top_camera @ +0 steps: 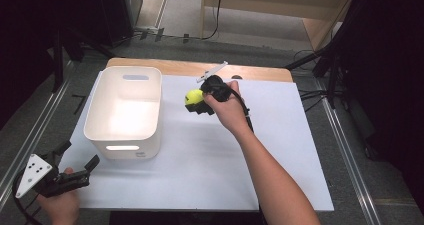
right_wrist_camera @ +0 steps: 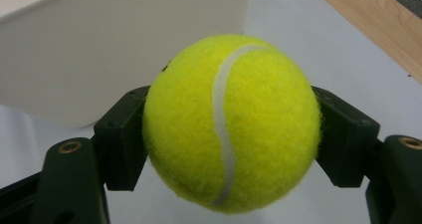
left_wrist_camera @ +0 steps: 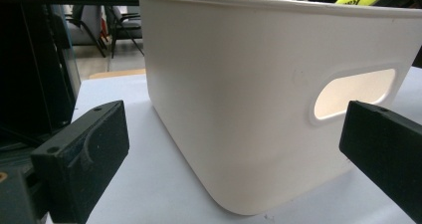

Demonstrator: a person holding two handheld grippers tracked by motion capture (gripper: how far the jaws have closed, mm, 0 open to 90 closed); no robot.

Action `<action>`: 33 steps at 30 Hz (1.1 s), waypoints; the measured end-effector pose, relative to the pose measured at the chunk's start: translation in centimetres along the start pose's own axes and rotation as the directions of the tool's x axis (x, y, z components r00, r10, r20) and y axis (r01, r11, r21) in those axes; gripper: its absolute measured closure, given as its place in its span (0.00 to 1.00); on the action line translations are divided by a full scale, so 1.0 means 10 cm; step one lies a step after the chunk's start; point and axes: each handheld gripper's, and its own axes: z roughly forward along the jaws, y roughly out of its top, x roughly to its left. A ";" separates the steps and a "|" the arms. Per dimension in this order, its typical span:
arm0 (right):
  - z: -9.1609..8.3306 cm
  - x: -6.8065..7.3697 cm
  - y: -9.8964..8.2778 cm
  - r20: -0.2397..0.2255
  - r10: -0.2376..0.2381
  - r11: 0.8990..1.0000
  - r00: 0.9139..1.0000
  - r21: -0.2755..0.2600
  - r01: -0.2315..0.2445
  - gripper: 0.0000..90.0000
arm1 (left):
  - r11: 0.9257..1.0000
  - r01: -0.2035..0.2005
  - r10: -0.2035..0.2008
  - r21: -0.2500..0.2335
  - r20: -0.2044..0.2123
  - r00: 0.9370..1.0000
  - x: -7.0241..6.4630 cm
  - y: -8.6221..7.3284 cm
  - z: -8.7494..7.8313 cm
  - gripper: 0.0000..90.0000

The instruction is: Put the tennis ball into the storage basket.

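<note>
Ball (top_camera: pixel 192 96) clamped in the right gripper (top_camera: pixel 197 102) — pickup done; the bin (top_camera: pixel 125 135) at nine o'clock awaits it. Left gripper (top_camera: pixel 80 166) idle, jaws wide.

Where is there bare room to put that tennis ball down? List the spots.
Free: the white sheet between the white bin and the right forearm, and its right side beyond that arm. The bin's inside is empty too. Crowded: the near-left corner, where the left tongs sit by the bin.

Each matte black plastic two-jaw claw (top_camera: pixel 80 168) has blocky jaws with brass-ringed screw holes, the left topped by a grey three-cornered dotted plate (top_camera: pixel 31 173).
</note>
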 end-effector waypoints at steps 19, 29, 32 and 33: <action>-0.04 0.12 0.21 -0.032 -0.044 0.999 0.999 -0.019 0.043 0.27 | 1.000 0.003 -0.003 -0.004 0.003 1.000 0.00 0.00 0.00 0.00; -0.07 0.23 0.34 -0.042 -0.055 0.998 0.998 -0.032 0.053 0.27 | 1.000 0.002 -0.002 -0.002 0.001 1.000 0.00 0.00 0.00 0.00; -0.08 0.26 0.39 -0.047 -0.075 0.997 0.996 -0.039 0.073 0.27 | 1.000 0.002 -0.002 -0.004 0.001 1.000 0.00 0.00 0.01 0.00; -0.08 0.27 0.40 -0.045 -0.079 0.996 0.996 -0.043 0.077 0.27 | 1.000 0.002 -0.002 -0.003 0.002 1.000 0.00 0.00 0.01 0.00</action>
